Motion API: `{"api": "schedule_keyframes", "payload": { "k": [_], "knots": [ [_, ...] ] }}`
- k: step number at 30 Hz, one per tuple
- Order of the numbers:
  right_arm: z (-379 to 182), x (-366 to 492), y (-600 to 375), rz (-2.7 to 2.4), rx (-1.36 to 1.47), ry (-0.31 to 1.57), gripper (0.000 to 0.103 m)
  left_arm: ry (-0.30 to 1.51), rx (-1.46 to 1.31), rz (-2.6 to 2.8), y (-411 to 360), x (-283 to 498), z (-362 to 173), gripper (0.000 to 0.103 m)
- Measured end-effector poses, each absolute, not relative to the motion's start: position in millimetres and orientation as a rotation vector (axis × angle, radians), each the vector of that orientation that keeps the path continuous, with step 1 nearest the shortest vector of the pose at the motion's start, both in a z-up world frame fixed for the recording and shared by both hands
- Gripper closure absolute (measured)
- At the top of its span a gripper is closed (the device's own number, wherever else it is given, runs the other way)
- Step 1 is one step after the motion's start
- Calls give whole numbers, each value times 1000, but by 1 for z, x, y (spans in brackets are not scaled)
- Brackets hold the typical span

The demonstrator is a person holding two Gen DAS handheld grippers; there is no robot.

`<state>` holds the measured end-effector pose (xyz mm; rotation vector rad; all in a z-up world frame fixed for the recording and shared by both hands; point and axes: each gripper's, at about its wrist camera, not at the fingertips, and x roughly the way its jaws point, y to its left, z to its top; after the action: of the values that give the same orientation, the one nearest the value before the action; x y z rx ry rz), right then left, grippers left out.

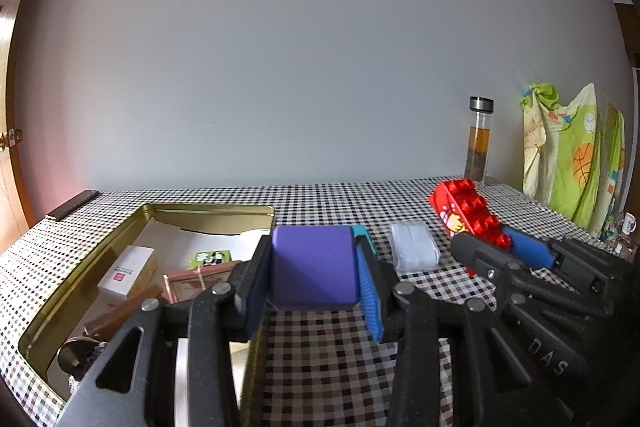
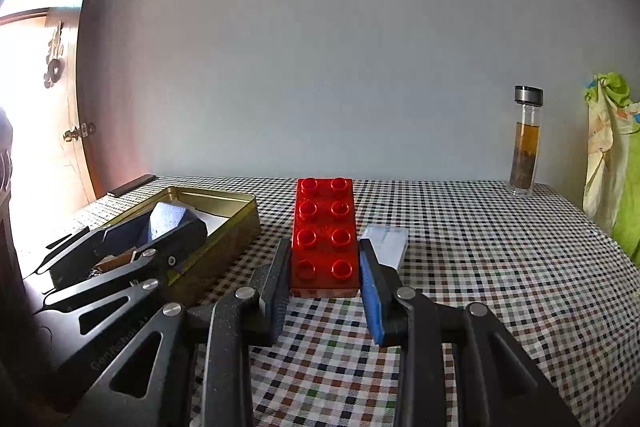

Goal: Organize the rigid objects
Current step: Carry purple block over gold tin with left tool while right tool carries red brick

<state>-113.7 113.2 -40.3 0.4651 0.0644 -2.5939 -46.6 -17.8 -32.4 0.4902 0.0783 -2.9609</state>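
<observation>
My left gripper (image 1: 316, 267) is shut on a purple block (image 1: 314, 265), held above the checkered table beside the right rim of an open gold tin (image 1: 208, 211). From the right wrist view the same block (image 2: 168, 217) hovers over the tin (image 2: 224, 227) in the left gripper (image 2: 160, 227). My right gripper (image 2: 325, 259) is shut on a red studded brick (image 2: 324, 235), studs up, held above the cloth. In the left wrist view that brick (image 1: 466, 215) sits in the right gripper (image 1: 492, 247), off to the right. A white flat pack (image 1: 414, 245) lies on the table between them.
The tin holds a white box (image 1: 126, 271), a small frame (image 1: 196, 279), a brown bar and other small items. A glass bottle (image 2: 526, 143) with amber liquid stands at the back right. A green patterned cloth (image 1: 568, 151) hangs right of the table. A dark strip (image 1: 72, 205) lies at the back left.
</observation>
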Motion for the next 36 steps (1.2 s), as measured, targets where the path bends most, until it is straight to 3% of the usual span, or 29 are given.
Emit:
{"api": "schedule_keyframes", "payload": {
  "k": [36],
  "knots": [
    [-41, -105, 83, -2532, 456, 100, 69, 170, 426, -2925, -52, -24, -33, 64]
  ]
}}
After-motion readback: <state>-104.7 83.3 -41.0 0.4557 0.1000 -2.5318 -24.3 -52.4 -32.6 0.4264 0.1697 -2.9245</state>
